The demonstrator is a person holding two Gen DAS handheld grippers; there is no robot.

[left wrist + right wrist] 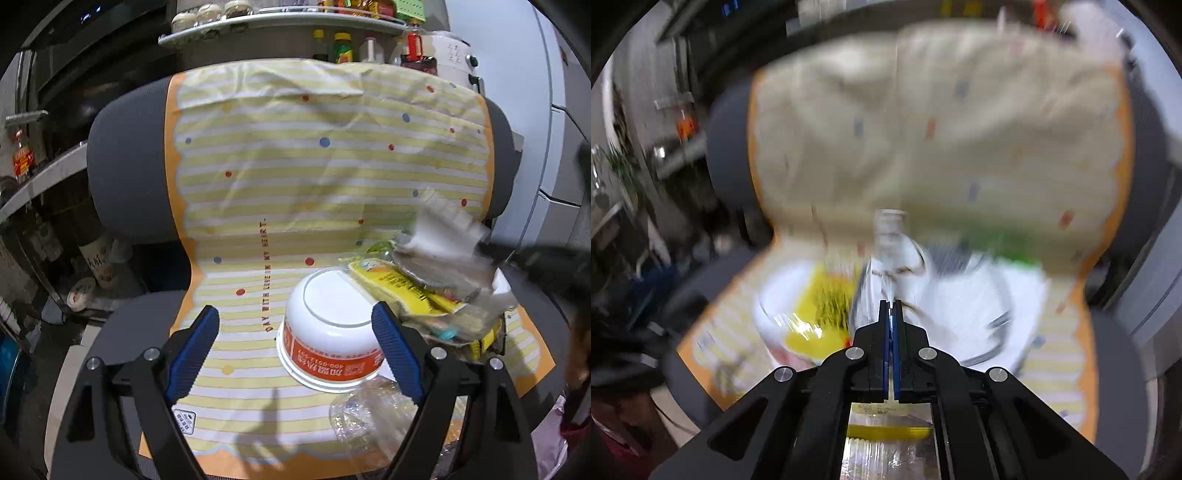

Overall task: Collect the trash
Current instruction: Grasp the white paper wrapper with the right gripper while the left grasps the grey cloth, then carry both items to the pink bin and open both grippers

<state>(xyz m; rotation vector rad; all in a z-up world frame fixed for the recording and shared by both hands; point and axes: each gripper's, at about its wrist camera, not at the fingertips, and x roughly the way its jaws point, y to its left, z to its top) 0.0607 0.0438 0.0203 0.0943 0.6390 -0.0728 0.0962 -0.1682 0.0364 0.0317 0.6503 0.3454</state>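
Trash lies on a chair seat covered by a yellow striped cloth. An upside-down white and orange bowl sits between the fingers of my open left gripper, close to the right finger and not pressed. A yellow wrapper and other packets are piled right of the bowl, and a crushed clear bottle lies in front of it. My right gripper is shut on a clear plastic wrapper; the left wrist view shows that wrapper lifted above the pile. The right wrist view is blurred.
The grey chair back rises behind the seat. Shelves with sauce bottles and a white cooker stand behind it. Cluttered racks fill the left side. A pink bag shows at the lower right.
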